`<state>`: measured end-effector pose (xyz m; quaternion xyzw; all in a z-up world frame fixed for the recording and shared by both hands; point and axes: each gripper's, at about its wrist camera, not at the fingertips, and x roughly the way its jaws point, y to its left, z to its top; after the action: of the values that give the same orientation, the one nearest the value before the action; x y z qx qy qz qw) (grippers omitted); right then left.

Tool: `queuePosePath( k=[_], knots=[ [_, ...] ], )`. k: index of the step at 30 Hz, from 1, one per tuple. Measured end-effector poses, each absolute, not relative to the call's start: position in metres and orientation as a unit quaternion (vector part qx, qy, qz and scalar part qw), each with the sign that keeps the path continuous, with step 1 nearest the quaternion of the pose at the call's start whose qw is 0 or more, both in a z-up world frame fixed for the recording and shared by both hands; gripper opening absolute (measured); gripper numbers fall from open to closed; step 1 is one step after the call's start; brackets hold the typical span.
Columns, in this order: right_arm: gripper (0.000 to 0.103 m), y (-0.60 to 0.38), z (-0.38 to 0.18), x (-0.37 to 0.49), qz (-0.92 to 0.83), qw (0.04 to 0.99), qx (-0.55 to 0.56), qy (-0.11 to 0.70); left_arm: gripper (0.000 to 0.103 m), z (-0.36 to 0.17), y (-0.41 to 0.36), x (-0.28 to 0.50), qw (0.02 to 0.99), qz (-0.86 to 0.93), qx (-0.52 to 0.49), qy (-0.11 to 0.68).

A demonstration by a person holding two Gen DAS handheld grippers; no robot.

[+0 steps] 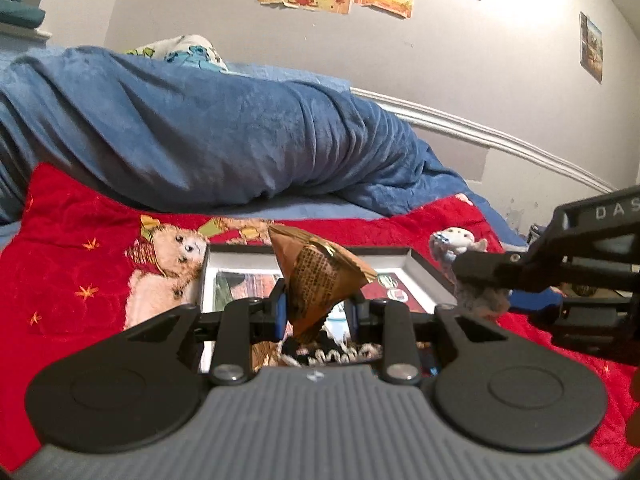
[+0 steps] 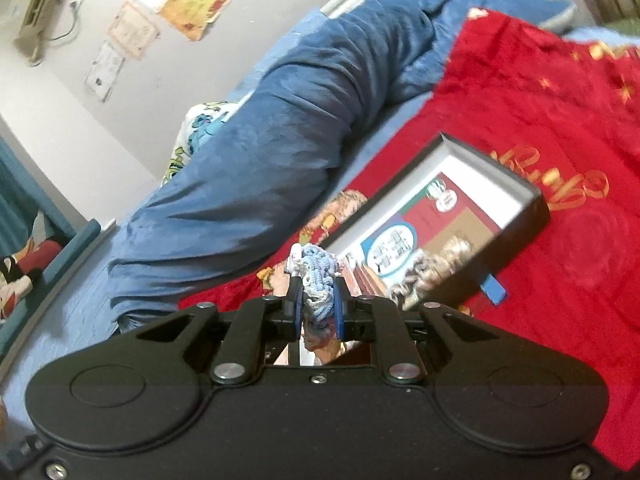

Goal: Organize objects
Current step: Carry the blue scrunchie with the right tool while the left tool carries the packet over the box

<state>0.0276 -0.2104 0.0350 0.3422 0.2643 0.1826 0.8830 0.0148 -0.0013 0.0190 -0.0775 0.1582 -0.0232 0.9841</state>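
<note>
My left gripper (image 1: 316, 308) is shut on a brown pyramid-shaped foil packet (image 1: 316, 276) and holds it above an open black box (image 1: 424, 276) with a white lining. Printed cards and some crocheted pieces (image 1: 340, 354) lie inside the box. My right gripper (image 2: 318, 296) is shut on a blue-and-white crocheted piece (image 2: 318, 276), a little above the near left corner of the same box (image 2: 532, 200). In the left wrist view the right gripper (image 1: 480, 284) comes in from the right edge with that crocheted piece (image 1: 456, 242) in it.
The box rests on a red blanket (image 1: 80, 248) with a bear picture, spread over a bed. A rolled blue quilt (image 1: 200, 132) lies behind it along the wall. A blue ribbon tab (image 2: 494, 290) sticks out of the box's side.
</note>
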Motion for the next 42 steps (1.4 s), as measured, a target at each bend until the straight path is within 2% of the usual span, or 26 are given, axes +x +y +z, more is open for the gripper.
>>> queuePosePath(
  k=[6,12,17,19,22,27,31,36,42],
  knots=[
    [0.015,-0.211,0.060,0.034,0.178,0.891,0.332,0.253,0.033,0.045,0.008,0.024,0.986,-0.026,-0.081,0.145],
    [0.015,-0.210,0.092,0.062,0.186,0.893,0.339,0.231,0.033,0.070,0.029,0.047,0.982,-0.048,-0.125,0.136],
    [0.015,-0.210,0.093,0.107,0.214,0.875,0.362,0.240,0.033,0.070,0.053,0.091,0.969,-0.059,-0.167,0.175],
    [0.015,-0.209,0.086,0.133,0.214,0.870,0.367,0.252,0.033,0.060,0.060,0.115,0.961,-0.064,-0.171,0.208],
    [0.015,-0.205,0.066,0.169,0.208,0.859,0.373,0.283,0.033,0.044,0.056,0.138,0.965,-0.032,-0.104,0.237],
    [0.015,-0.189,0.018,0.203,0.183,0.850,0.348,0.351,0.033,0.006,0.041,0.162,0.955,-0.016,-0.059,0.290],
    [0.015,-0.178,-0.006,0.220,0.210,0.838,0.347,0.364,0.033,-0.017,0.025,0.169,0.952,0.039,-0.040,0.303],
    [0.015,-0.168,-0.026,0.231,0.199,0.853,0.292,0.385,0.034,-0.037,0.013,0.172,0.948,0.056,-0.016,0.311],
    [0.015,-0.177,-0.039,0.241,0.214,0.830,0.324,0.401,0.034,-0.046,0.000,0.173,0.946,0.060,0.032,0.318]
  ],
)
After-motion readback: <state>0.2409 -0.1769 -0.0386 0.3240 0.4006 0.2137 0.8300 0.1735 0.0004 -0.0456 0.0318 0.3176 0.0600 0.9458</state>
